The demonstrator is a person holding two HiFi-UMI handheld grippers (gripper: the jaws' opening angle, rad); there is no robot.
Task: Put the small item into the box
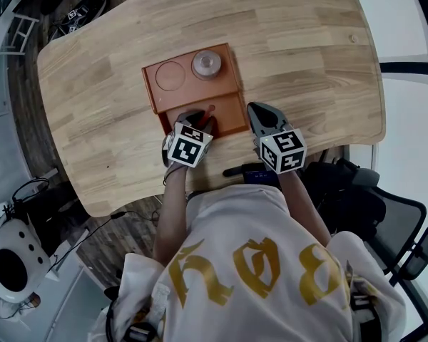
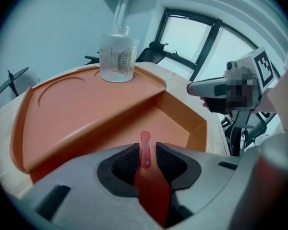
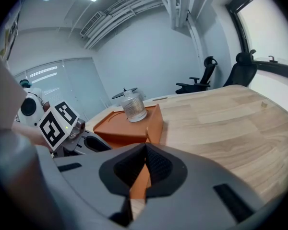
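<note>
**Small item down in box, left jaws apart round it**

Head view: a person leans over the wooden table [image 1: 307,48]. The orange box [image 1: 153,84] sits mid-table w/ a clear jar [image 1: 207,63] on its far, shallow part. The left gripper [image 1: 200,117] dips into the near, deeper compartment. The small item [image 1: 211,110], a thin red strip, shows there just past its tips. The right gripper [image 1: 253,109] hangs just right of the box, off it, prob. parked out of the way.

Left gripper view: jaws stand apart w/ the red strip [image 2: 145,145] between the pads. There's a clear gap on its right side; the left side is too close to call. It looks to lie on the compartment floor, not gripped, so the placing seems about done. Next move prob. needs a straight lift out w/o dragging the strip along.

Right gripper view: jaws together at the tips, nothing in them. It's aimed across at the box & jar, idle.
</note>
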